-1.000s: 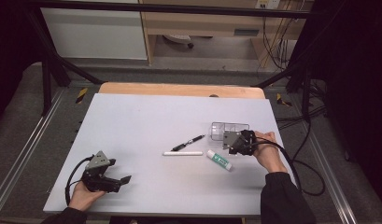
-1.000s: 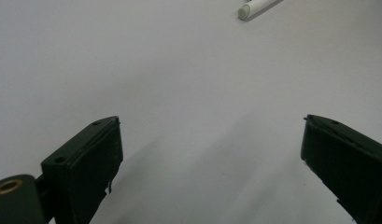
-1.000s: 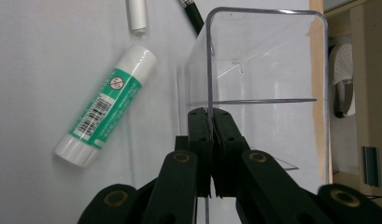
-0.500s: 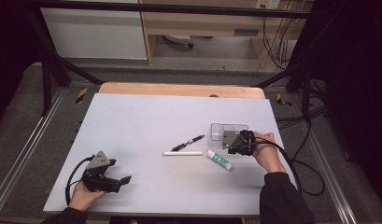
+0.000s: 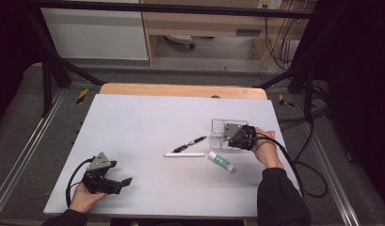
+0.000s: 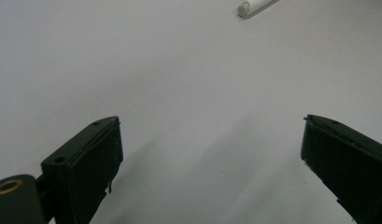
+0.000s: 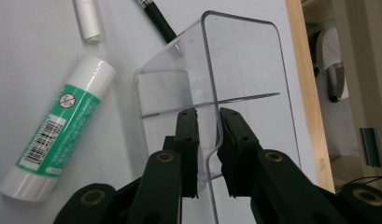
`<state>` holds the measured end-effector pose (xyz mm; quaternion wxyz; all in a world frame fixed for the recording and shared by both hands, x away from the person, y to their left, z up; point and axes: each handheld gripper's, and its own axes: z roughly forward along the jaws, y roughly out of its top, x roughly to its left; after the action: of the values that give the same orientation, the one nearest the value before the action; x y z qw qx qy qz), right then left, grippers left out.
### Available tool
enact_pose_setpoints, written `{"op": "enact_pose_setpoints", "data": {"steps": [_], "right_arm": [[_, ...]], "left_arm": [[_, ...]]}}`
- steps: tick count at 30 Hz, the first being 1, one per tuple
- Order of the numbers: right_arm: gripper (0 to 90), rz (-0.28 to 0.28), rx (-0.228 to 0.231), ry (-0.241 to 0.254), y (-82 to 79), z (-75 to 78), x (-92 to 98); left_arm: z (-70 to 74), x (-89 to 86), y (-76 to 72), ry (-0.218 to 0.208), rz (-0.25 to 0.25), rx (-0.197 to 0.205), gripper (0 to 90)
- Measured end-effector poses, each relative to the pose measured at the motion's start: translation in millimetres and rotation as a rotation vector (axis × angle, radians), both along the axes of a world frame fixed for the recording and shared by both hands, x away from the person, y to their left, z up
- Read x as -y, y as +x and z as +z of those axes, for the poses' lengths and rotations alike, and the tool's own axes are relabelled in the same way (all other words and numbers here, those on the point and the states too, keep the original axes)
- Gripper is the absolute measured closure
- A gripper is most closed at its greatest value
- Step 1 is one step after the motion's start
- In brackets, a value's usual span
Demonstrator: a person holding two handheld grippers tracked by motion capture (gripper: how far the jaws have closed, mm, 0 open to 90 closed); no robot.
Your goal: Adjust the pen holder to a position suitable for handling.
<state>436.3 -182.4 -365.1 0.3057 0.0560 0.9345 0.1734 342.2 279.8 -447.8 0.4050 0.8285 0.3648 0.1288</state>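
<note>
A clear plastic box [image 5: 218, 128] [image 7: 244, 60] with an inner divider sits at the table's right. My right gripper [image 5: 229, 137] [image 7: 208, 114] straddles its near wall. Its jaws have just been opening, and a small gap shows between the left pad and the wall. Beside the box lie a green-and-white glue stick [image 5: 220, 161] [image 7: 58, 140], a black pen [image 5: 189, 143] [image 7: 158, 21] and a white stick [image 5: 184, 154] [image 7: 87, 18] [image 6: 254, 5]. My left gripper [image 5: 122, 176] [image 6: 209, 123] rests low at the front left, jaws wide open on bare table.
The grey table top [image 5: 148, 122] has a wooden strip [image 5: 180, 90] along its far edge. Metal frame rails [image 5: 20, 160] run down both sides. Cables [image 5: 303, 174] trail off the right edge.
</note>
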Motion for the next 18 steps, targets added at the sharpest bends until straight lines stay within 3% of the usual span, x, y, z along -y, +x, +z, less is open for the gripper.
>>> {"op": "enact_pose_setpoints", "data": {"steps": [3, 10, 14, 15, 18], "right_arm": [[73.0, -0.020, 0.004, 0.023, -1.6, 2.1, 1.0], [49.7, -0.120, -0.071, 0.188, -10.5, 14.5, 6.6], [40.0, -0.190, -0.122, 0.321, -20.4, 17.8, 12.8], [33.8, -0.213, -0.143, 0.369, -26.1, 16.9, 15.7], [28.4, -0.252, -0.166, 0.400, -32.1, 14.4, 17.6]], "left_arm": [[0.0, 0.1, 0.0, 0.000, 0.000, -0.001, 5.4], [0.3, 0.3, 0.0, -0.002, 0.003, -0.005, 5.4], [0.4, 0.5, 0.3, -0.004, 0.004, -0.009, 5.4], [0.4, 0.8, 0.3, -0.004, 0.004, -0.010, 5.4], [0.9, 1.4, 0.1, -0.003, 0.004, -0.011, 5.4]]}}
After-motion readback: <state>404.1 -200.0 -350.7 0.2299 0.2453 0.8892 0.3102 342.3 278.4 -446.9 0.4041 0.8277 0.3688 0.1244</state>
